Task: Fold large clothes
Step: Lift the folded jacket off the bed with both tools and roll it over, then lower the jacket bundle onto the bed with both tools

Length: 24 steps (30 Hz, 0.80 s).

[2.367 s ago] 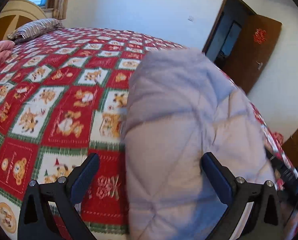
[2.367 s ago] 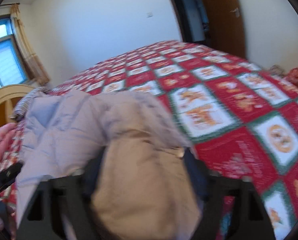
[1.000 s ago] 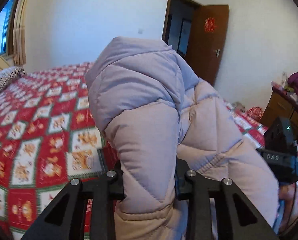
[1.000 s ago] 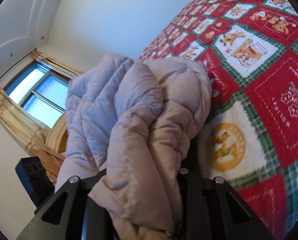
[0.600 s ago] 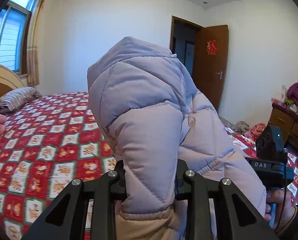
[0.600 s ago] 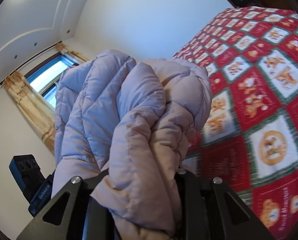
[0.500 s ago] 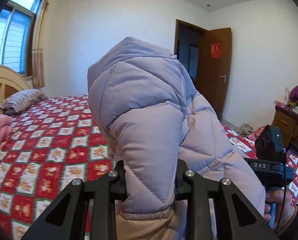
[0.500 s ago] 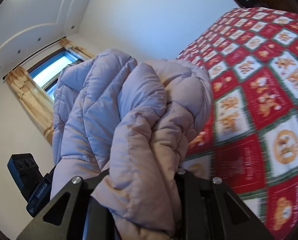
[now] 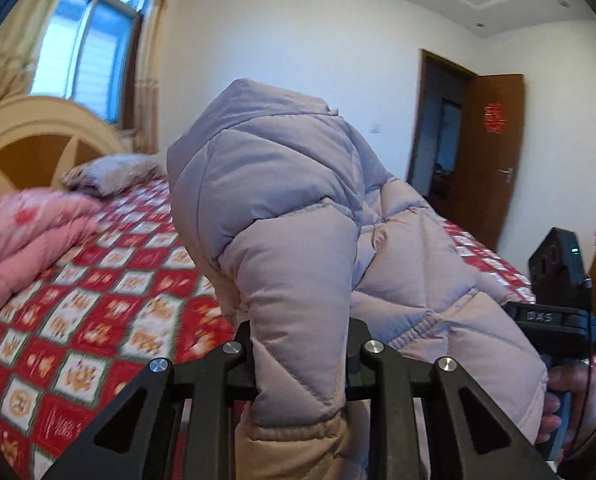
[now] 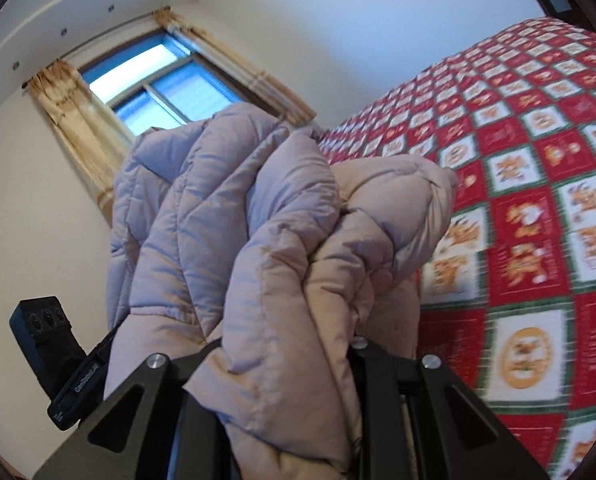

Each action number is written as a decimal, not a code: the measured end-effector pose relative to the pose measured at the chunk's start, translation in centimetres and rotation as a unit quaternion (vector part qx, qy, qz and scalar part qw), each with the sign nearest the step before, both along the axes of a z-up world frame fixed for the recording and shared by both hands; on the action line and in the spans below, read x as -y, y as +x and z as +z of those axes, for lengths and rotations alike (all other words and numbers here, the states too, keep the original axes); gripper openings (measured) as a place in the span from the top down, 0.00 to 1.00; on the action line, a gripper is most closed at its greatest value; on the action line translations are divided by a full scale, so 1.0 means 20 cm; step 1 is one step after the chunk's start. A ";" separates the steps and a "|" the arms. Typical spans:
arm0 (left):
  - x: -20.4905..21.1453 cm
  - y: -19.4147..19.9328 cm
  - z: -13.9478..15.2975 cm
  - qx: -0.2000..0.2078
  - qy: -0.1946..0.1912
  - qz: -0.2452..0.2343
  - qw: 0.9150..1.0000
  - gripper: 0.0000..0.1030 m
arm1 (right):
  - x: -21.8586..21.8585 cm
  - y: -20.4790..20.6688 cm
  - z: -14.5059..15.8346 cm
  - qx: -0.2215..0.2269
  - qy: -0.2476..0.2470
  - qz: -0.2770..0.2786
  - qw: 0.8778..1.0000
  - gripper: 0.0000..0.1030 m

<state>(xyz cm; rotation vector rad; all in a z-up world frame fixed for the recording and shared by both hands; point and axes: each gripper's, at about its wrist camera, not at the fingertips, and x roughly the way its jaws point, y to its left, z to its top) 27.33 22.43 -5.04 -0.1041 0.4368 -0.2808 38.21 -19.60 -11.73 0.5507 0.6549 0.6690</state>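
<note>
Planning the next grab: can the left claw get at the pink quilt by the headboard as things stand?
Probably not. The left claw is clamped on the puffy jacket, jaws closing on it, so it is occupied. The pink quilt lies off to its side across the bedspread.

A red, white and green patchwork bedspread (image 9: 97, 300) printed with bears covers the bed, filling the lower left of the left wrist view. A folded pink quilt (image 9: 25, 236) lies at far left, a striped pillow (image 9: 109, 170) beyond it by the wooden headboard (image 9: 37, 144). A curtained window (image 10: 169, 80) sits upper left; a brown door (image 9: 490, 152) stands open at right.
</note>
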 end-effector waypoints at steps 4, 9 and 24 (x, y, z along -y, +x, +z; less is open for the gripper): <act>-0.12 0.00 -0.08 -0.018 -0.012 0.018 1.000 0.76 | -0.11 0.03 -0.03 -0.007 -0.004 0.019 1.000 0.78; -0.21 -0.03 -0.06 0.004 0.006 0.029 1.000 0.76 | -0.22 0.03 0.02 0.001 -0.012 0.039 0.999 0.78; -0.48 0.17 -0.48 -0.100 0.030 0.152 0.983 0.07 | -0.43 0.12 -0.35 -0.054 -0.173 -0.030 0.983 0.41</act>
